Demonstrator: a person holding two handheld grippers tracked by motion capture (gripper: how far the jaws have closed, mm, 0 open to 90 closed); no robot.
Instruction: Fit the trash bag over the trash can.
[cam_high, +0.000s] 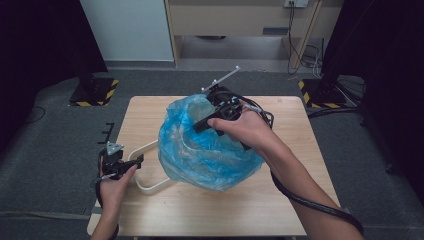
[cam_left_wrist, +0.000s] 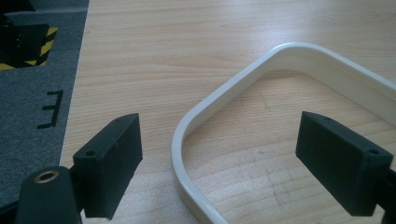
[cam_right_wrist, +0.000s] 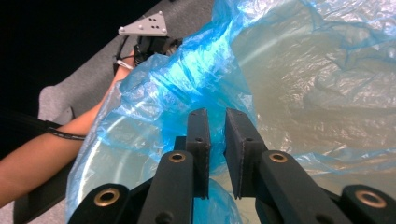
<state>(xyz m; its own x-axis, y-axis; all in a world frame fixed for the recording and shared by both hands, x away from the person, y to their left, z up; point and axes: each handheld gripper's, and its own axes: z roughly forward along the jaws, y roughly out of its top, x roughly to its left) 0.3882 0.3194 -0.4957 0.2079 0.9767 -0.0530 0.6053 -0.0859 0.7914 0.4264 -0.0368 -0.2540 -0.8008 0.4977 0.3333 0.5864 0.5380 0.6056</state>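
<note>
The right tool (cam_right_wrist: 216, 140) had its jaws nearly together, pinching a fold of the blue plastic bag (cam_high: 205, 150), probably to lift its mouth open; the bag sat mid-bench (cam_high: 220, 215) over a white basket rim (cam_left_wrist: 224, 102). The left tool (cam_high: 119, 162) stood wide apart astride that rim, gripping nothing, seemingly ready to steady it.

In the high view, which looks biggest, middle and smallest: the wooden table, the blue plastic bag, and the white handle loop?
1. Wooden table
2. Blue plastic bag
3. White handle loop, though the bag hides part of it.
</note>
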